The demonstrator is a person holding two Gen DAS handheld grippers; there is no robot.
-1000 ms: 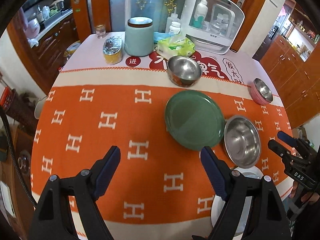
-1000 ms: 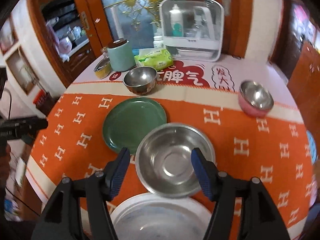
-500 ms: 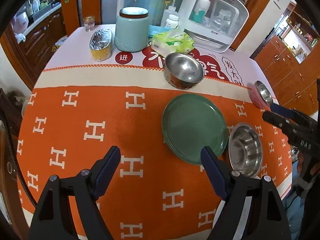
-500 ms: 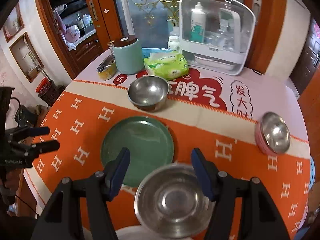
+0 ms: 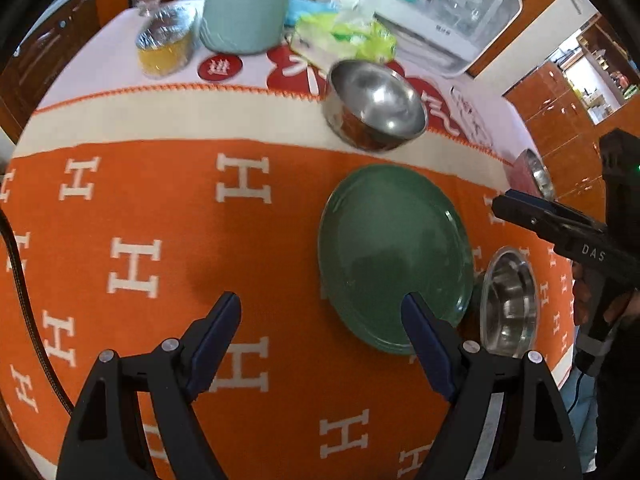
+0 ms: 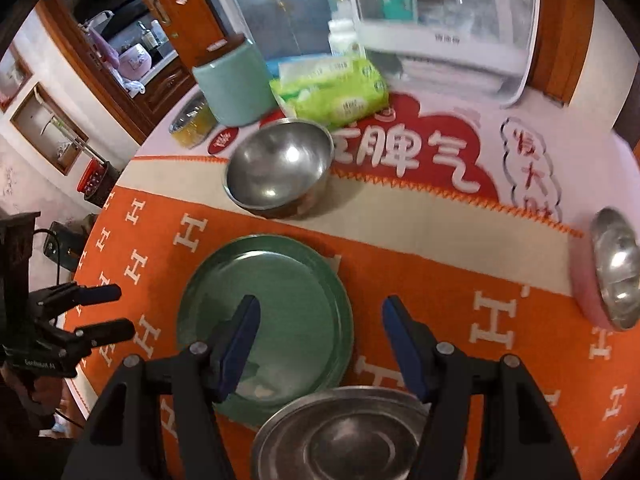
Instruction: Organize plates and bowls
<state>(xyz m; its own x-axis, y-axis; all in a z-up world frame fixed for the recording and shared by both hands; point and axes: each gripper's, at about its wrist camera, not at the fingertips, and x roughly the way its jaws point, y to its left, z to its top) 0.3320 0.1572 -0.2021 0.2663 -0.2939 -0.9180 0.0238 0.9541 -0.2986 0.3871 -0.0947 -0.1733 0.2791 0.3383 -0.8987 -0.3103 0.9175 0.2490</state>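
Two hand-held grippers poised above a round table (image 5: 168, 120) spread with an orange-and-cream cloth; items given from the near edge outward.

Near edge: a shallow steel bowl (image 6: 340, 432) sits just inside the rim, almost touching the green plate. The right gripper (image 6: 318, 344) hangs over the gap between bowl and plate, jaws well apart and empty. Its left finger (image 6: 236, 344) lies over the plate's surface and the other over bare cloth, and neither appears to make contact.

Centre: the green plate (image 5: 392, 256) lies flat. It looks like two stacked plates, though this cannot be confirmed. The left gripper (image 5: 322, 340) hovers over the cloth by the plate's near-left rim, jaws wide and holding nothing.

Far side: a deep steel bowl (image 5: 374, 110) stands on the cream band. A pink-sided bowl (image 6: 612, 272) sits at the right edge, well apart from the rest. Beyond, at the far edge, stand a pale green canister (image 5: 248, 4), a tissue pack (image 6: 332, 92) and a clear-fronted cabinet (image 6: 440, 20).

Technique, as judged: the step appears to be an approach to the plate. Take the rim squarely between the pads, come in low and nearly level with the cloth, and lift without nudging the adjacent bowl. Nest bowls largest-first so the stack stays stable.
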